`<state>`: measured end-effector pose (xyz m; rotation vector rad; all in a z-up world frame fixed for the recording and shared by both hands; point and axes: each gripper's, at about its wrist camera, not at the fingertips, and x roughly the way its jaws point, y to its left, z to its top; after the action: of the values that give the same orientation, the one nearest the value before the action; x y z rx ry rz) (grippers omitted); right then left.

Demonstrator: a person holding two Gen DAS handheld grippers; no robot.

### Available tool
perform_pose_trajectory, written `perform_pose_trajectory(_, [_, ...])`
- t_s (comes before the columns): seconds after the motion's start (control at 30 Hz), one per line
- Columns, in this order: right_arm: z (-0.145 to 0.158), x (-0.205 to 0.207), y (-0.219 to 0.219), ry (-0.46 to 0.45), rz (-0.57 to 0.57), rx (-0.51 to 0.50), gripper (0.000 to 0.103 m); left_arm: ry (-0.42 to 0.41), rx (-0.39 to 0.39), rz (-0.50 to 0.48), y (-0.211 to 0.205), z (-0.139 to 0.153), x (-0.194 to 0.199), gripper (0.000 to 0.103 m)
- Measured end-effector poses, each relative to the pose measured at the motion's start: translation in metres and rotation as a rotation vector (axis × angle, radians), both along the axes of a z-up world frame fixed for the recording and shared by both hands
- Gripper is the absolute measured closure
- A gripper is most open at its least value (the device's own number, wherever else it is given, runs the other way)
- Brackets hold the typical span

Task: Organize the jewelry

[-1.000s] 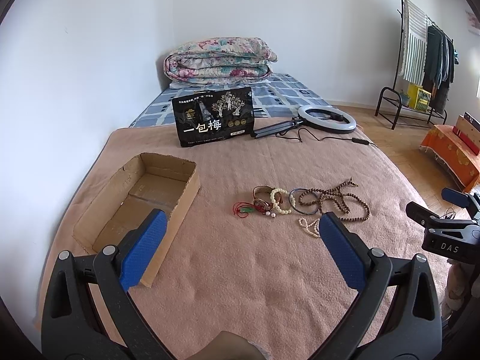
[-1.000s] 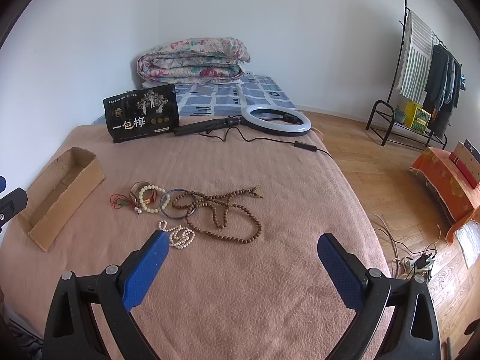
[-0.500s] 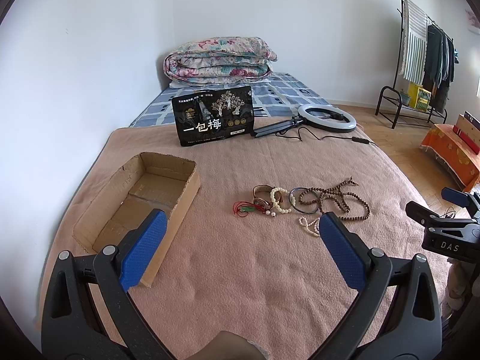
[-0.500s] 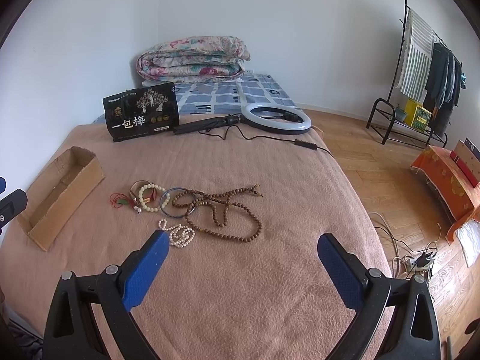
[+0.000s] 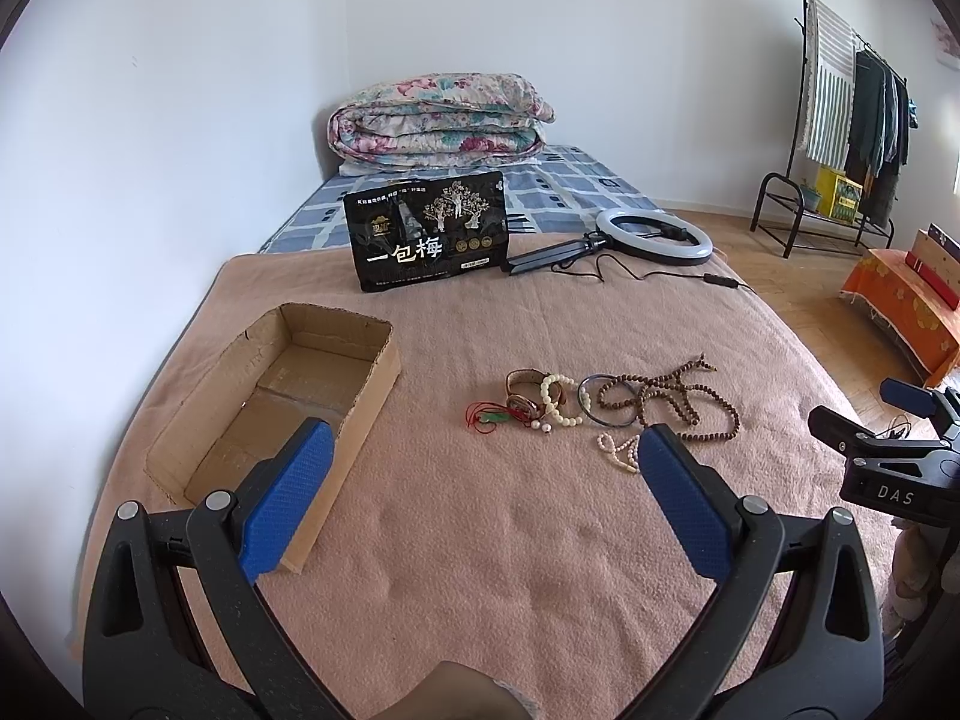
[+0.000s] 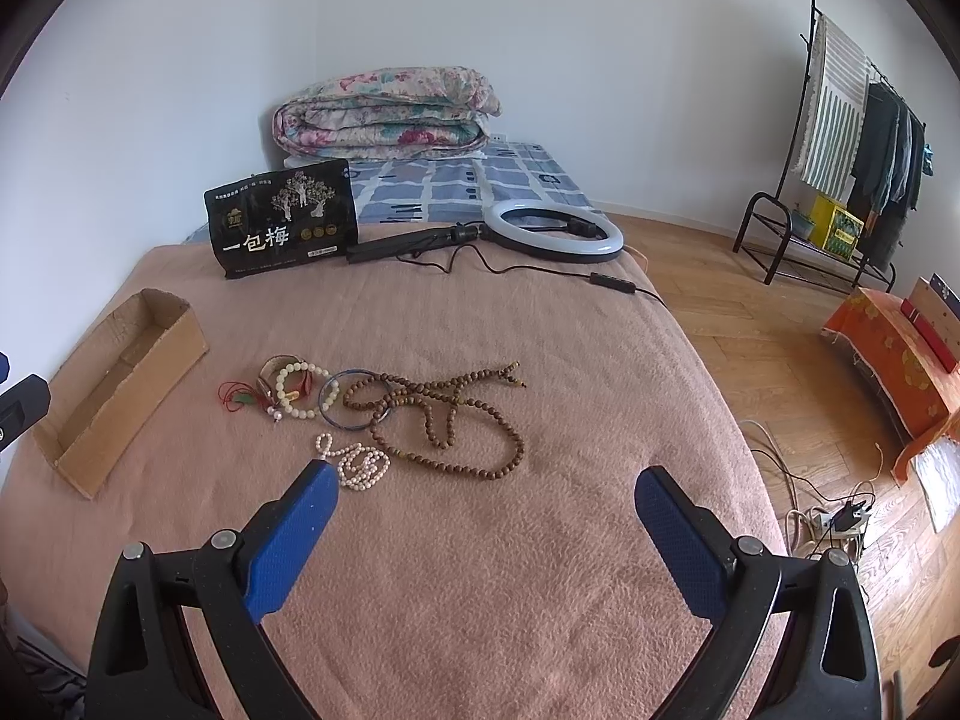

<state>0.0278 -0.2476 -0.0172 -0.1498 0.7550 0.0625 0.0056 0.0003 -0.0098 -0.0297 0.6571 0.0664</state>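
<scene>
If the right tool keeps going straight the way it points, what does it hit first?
Likely the blanket, just short of the brown bead necklace. The open right tool has nothing else ahead, though depth is uncertain.

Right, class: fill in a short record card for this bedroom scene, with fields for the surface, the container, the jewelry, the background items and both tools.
surface: pinkish-brown blanket spread over the bed
container: open brown cardboard box, nothing visible inside
jewelry: long brown wooden bead necklace, blue ring bangle, cream bead bracelet, small white pearl strand, red cord with green charm, clustered beside the box
background: black printed pouch, white ring light, folded floral quilt
left tool: open, holding nothing
right tool: open, holding nothing
</scene>
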Motion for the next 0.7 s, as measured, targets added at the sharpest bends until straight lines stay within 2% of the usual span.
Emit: perform_pose_trajectory(0.7, [-0.0041, 0.0012, 0.0011, 0.01, 0.004, -0.007, 0.003, 0.011, -0.001, 0.004, 0.0019, -0.0038, -0.0003, 0.0])
